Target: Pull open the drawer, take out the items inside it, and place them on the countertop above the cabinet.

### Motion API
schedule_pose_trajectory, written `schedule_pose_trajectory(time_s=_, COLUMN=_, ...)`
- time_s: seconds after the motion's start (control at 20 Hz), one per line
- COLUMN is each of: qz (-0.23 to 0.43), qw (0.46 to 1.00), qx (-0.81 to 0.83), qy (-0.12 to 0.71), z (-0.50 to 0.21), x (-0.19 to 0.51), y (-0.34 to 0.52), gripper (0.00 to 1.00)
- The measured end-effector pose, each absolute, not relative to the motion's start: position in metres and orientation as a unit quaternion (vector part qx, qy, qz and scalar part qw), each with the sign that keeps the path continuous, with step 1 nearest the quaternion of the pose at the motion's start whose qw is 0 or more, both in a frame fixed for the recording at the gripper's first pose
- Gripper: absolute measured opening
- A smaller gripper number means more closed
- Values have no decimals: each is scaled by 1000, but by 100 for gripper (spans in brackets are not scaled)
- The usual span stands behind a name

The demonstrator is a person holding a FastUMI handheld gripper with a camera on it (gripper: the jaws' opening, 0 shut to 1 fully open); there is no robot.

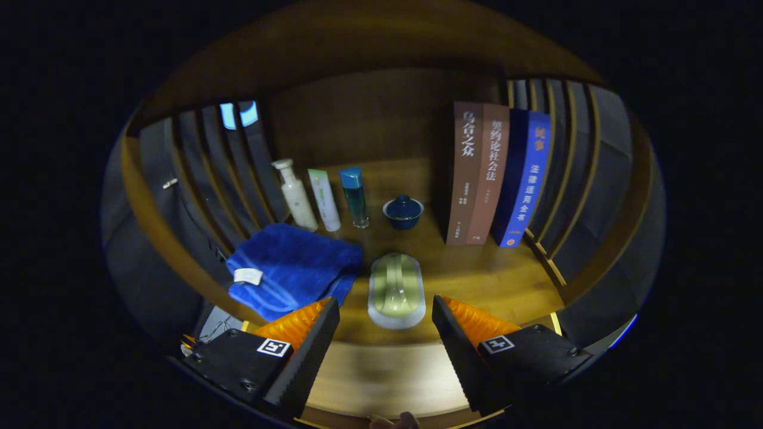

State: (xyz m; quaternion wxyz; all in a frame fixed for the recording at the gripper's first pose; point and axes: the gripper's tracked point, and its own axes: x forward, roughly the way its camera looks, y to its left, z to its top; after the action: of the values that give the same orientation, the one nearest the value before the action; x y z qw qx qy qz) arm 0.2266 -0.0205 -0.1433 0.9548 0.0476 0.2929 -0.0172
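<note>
Pale green and glossy, the soap dish (pixel 397 290) lies on the wooden countertop (pixel 477 274), with a ridged top and a whitish rim. We see it just ahead of our gripper (pixel 386 333), whose fingers stand wide apart and hold nothing. A folded blue towel (pixel 292 268) sits just beside it. Beyond stand three bottles (pixel 325 199), a small blue lidded cup (pixel 403 211) and three upright books (pixel 498 179).
</note>
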Motion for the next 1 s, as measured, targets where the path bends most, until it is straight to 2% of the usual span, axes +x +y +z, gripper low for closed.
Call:
schedule_pose_trajectory(time_s=0.25, qz=1, qw=981, qx=34, qy=189, z=-123, x=123, y=-13, gripper=99)
schedule_pose_trajectory(time_s=0.5, qz=3, qw=991, qx=22, qy=133, z=-153, x=29, y=-7, gripper=99)
schedule_pose_trajectory(time_s=0.7, qz=-10, qw=990, qx=49, qy=132, z=-198, x=-17, y=-8, gripper=99)
schedule_pose_trajectory(time_s=1.0, qz=-31, qw=984, qx=72, qy=162, z=-257, x=-27, y=-13, gripper=99)
